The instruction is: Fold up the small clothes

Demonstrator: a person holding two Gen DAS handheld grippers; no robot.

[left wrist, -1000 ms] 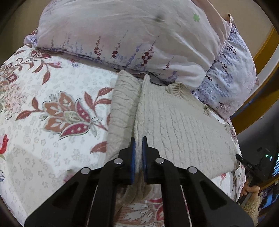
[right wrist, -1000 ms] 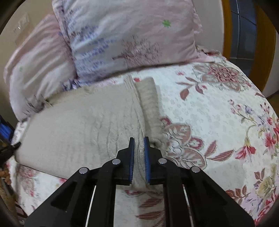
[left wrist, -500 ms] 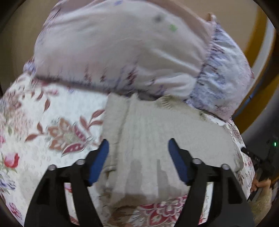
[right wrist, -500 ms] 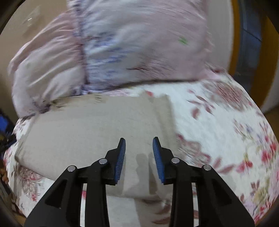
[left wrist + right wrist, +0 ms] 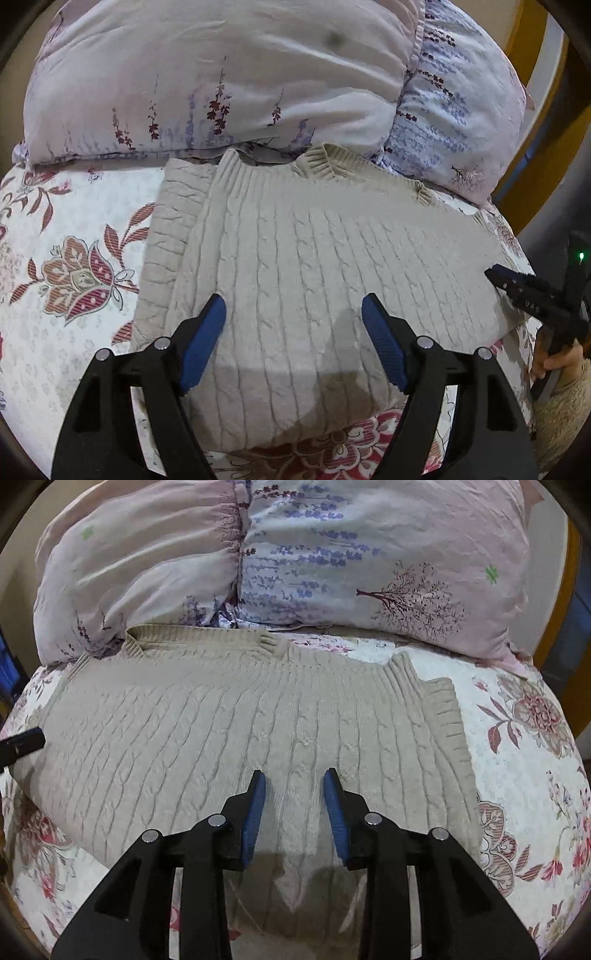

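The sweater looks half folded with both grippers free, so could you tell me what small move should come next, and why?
Probably bring the right gripper to the hem edge and pinch it: both sets of jaws are open, and the sweater lies flat with one side folded in.

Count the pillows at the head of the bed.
2. One pink-white pillow lies behind the sweater's collar; a lavender-print pillow sits beside it, touching it, behind the bare floral bedspread. More could lie hidden behind them.
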